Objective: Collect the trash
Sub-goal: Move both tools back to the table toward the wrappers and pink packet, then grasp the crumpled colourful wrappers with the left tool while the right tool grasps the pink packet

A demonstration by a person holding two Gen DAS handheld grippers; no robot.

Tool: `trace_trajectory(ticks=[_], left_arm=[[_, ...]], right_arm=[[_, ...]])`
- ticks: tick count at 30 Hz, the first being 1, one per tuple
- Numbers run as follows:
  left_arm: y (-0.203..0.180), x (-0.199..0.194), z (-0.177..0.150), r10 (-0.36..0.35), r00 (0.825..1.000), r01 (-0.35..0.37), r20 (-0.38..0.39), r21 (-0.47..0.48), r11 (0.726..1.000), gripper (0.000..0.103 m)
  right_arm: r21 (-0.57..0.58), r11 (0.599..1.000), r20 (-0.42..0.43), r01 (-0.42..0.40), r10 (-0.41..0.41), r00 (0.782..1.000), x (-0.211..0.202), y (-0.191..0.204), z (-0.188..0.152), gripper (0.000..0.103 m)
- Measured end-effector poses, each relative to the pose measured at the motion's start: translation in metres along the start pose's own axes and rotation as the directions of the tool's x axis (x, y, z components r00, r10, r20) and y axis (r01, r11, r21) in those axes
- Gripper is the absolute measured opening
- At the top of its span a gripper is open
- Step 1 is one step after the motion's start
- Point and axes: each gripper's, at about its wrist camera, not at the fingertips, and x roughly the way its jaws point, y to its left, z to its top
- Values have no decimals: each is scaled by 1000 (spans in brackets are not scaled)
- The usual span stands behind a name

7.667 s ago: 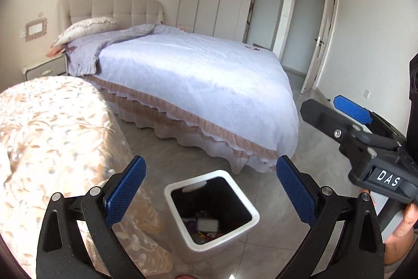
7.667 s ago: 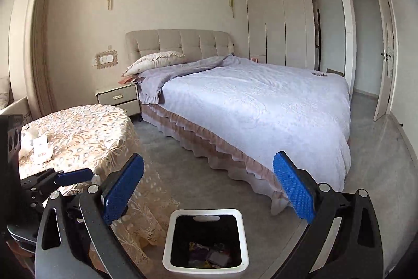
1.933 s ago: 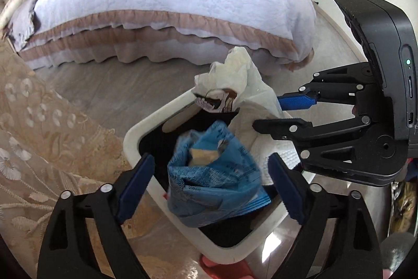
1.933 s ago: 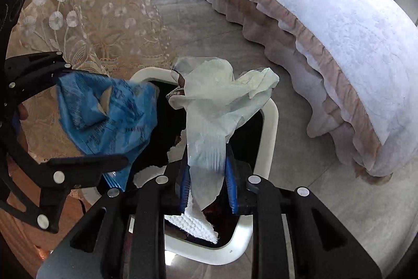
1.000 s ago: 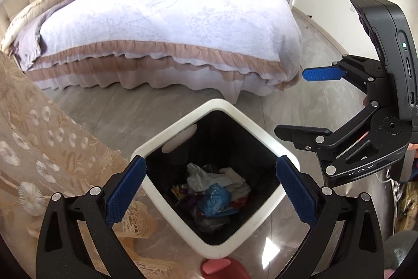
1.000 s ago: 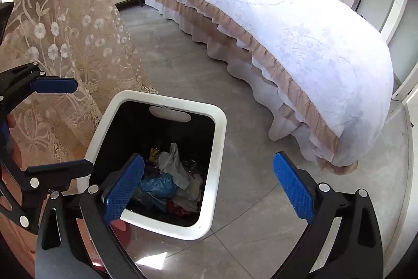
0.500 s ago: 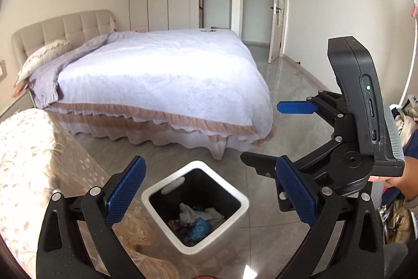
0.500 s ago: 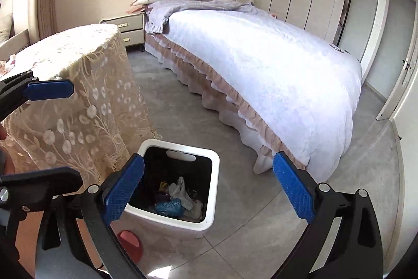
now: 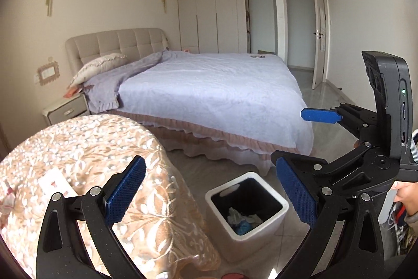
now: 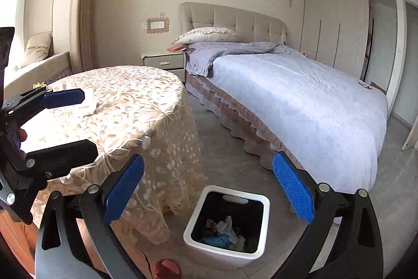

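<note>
Beside the bed (image 10: 300, 101), a cloth-draped counter (image 10: 117, 101) is seen above the white bin (image 10: 226, 222), where trash (image 10: 222, 229) lies. Both tongs, left (image 9: 209, 195) and right (image 10: 206, 190), are held open, empty; remaining paper (image 10: 87, 102) is best approached level.

No legible text, label or number anywhere in view.

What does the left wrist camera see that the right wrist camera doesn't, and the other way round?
Only the left wrist view shows the open door and the doorway beside it. Only the right wrist view shows the cushioned window seat and a red object on the floor near the bin. Both show the white trash bin with trash inside, the bed, the lace-covered round table, the nightstand and the wardrobe. Both grippers' jaws stand open and empty.
</note>
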Motion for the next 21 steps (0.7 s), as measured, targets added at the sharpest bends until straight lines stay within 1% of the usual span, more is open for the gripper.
trace_trajectory(ticks=[2, 5, 8, 10, 16, 18, 21], left_arm=[[16, -11, -2, 49, 999, -49, 1, -11, 999, 98], [42, -29, -6, 116, 993, -115, 5, -27, 993, 98], [67, -50, -11, 184, 983, -184, 8, -39, 982, 98], [83, -63, -16, 233, 973, -233, 2, -44, 972, 98], [144, -104, -33, 370, 928, -371, -32, -79, 925, 98], [167, -113, -42, 414, 909, -417, -54, -95, 904, 98], [198, -130, -56, 480, 874, -486, -80, -119, 866, 98]], right_arm=[[6, 998, 15, -58, 58, 998, 3, 18, 10, 98], [-13, 993, 36, -116, 116, 993, 11, 47, 23, 98], [-36, 985, 48, -171, 173, 984, 20, 77, 36, 98], [-52, 977, 50, -208, 210, 976, 26, 96, 44, 98], [-152, 939, 45, -309, 318, 947, 45, 161, 66, 98], [-181, 925, 40, -335, 347, 937, 54, 184, 72, 98], [-215, 902, 27, -375, 389, 921, 64, 213, 79, 98]])
